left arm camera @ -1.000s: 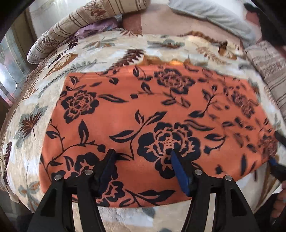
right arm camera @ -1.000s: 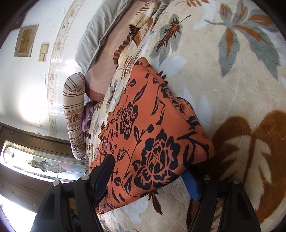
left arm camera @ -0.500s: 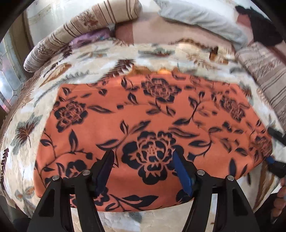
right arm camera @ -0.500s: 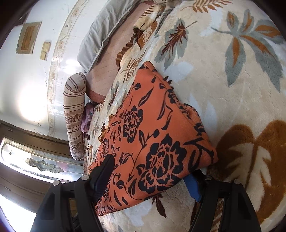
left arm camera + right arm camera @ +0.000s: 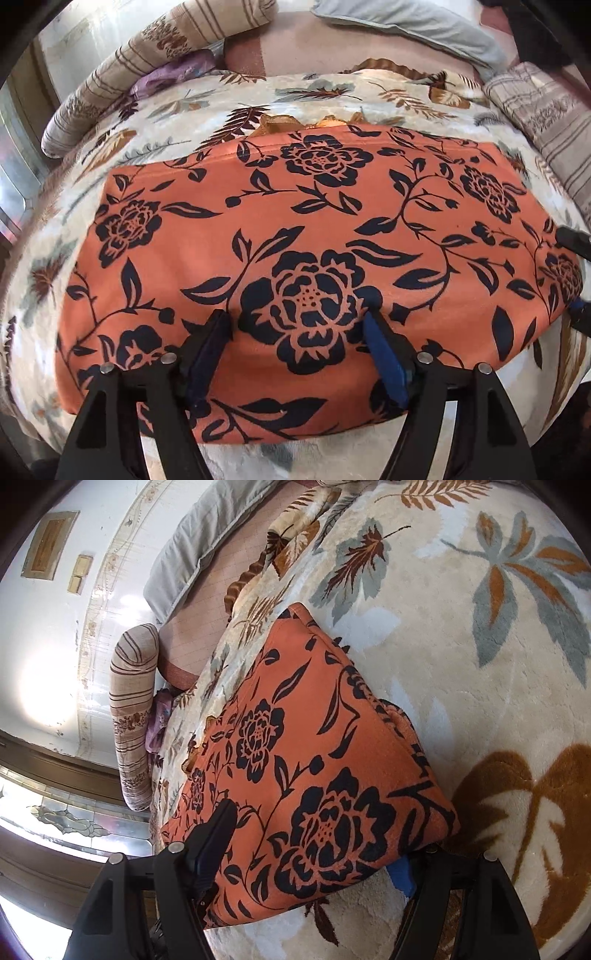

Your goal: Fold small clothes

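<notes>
At the far left a striped bolster (image 5: 155, 70) lies along the edge of the bed, with a bit of purple cloth (image 5: 173, 72) tucked against it. The bed itself is covered by a cream blanket printed with leaves (image 5: 207, 107), and on the middle of that blanket the task's piece, an orange garment with black flowers (image 5: 295, 229), lies folded into a broad flat rectangle, its long side running left to right.

The left gripper (image 5: 299, 332) hangs over the near edge of the orange garment. Its jaws have just been opening and now stand wide, one finger on each side of the large black flower; the cloth lies flat under them and I see no fold pinched between the pads, so it holds nothing.

Further right, the right gripper (image 5: 314, 853) sits at the garment's right end, straddling its near corner. Its jaws are spread wide too: the black finger (image 5: 214, 834) lies over the top of the cloth, the blue pad (image 5: 400, 877) peeps out from under the corner. Whether the pads actually press the cloth I cannot tell.

Far beyond, a grey pillow (image 5: 406, 26) rests on a pinkish sheet (image 5: 295, 51), and at the far right lies a striped folded cover (image 5: 546, 122).
</notes>
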